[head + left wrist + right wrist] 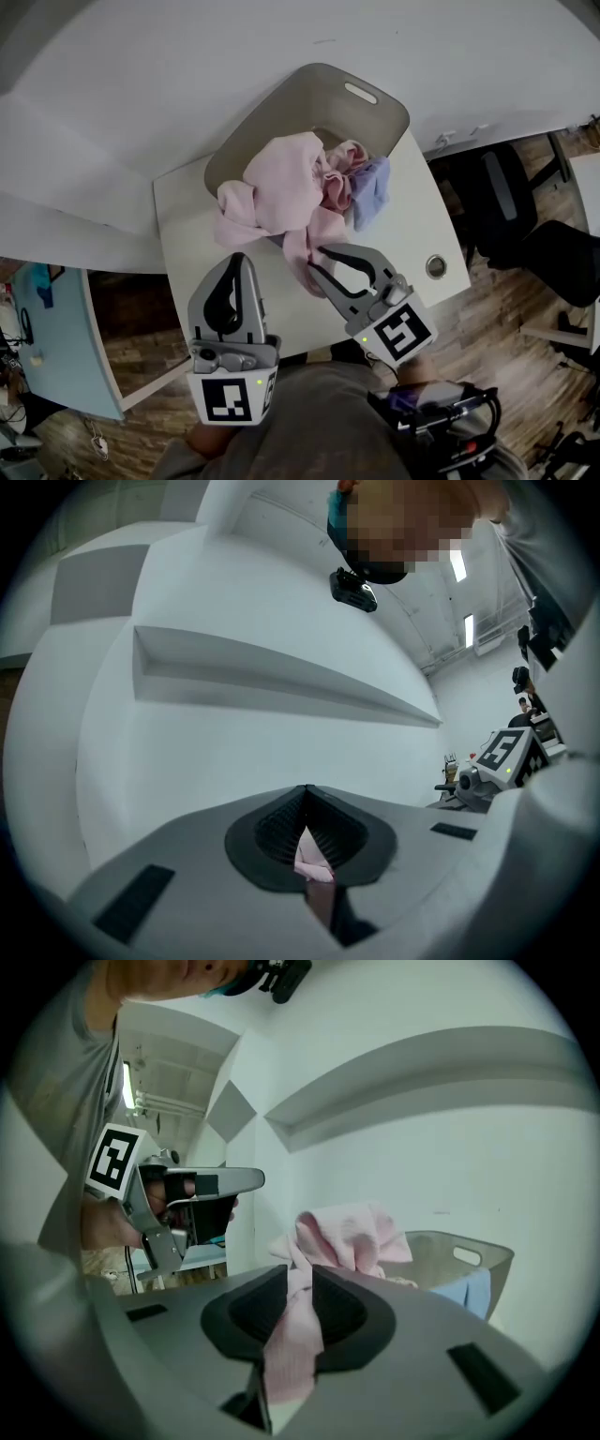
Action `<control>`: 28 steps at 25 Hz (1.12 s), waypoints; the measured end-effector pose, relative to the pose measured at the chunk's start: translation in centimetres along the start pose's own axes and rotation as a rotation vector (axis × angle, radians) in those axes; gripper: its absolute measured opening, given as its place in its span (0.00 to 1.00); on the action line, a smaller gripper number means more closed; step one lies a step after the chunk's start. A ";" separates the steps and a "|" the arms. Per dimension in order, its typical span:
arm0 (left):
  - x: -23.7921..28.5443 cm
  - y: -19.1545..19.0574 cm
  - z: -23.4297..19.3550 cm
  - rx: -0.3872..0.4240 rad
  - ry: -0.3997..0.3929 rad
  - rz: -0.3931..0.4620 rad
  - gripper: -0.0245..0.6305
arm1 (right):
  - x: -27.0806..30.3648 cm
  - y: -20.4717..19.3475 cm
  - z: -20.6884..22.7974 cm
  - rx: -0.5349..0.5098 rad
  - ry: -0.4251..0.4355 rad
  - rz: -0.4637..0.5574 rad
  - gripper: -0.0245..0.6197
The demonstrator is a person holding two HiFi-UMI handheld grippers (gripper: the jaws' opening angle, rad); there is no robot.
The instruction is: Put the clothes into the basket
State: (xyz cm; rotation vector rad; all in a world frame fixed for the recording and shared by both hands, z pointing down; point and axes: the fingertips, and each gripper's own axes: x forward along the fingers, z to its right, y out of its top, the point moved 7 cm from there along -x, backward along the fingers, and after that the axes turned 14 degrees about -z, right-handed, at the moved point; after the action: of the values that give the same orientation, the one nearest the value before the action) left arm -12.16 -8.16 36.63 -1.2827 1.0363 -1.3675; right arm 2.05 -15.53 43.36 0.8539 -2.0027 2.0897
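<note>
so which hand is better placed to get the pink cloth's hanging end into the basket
Right. The right gripper is clamped on the tail of the cloth, which hangs out over the front rim of the basket. The left gripper is shut and sits off to the side, not on that tail.

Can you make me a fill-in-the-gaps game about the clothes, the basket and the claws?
1. The right claw is shut on a cloth strip coloured ___.
2. In the basket, the corner cloth near the handle hole is ___.
3. The basket stands ___ the white table.
Missing words: pink; blue; on.
</note>
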 end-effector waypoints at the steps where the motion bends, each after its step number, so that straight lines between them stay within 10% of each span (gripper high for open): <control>1: 0.0 -0.1 -0.2 -0.003 0.004 -0.004 0.05 | 0.4 0.6 -0.2 -0.020 -0.006 -0.004 0.17; 7: 0.9 0.5 -2.2 -0.004 0.038 0.037 0.05 | 3.4 4.4 1.1 -0.209 -0.213 -0.098 0.17; 13: 1.7 0.8 -4.7 -0.029 0.103 0.026 0.05 | 7.0 6.1 3.3 -0.280 -0.227 -0.170 0.18; 20: 0.8 0.6 -6.9 -0.050 0.176 0.027 0.05 | 9.3 5.9 7.0 -0.233 -0.255 -0.324 0.19; 28: 0.4 0.5 -6.4 -0.050 0.157 0.029 0.05 | 7.1 5.7 7.4 -0.132 -0.253 -0.226 0.20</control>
State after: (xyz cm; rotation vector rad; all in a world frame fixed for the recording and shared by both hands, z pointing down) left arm -18.52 -8.86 35.62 -1.2061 1.1987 -1.4458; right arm -4.20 -25.25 41.38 1.3063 -2.0195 1.7824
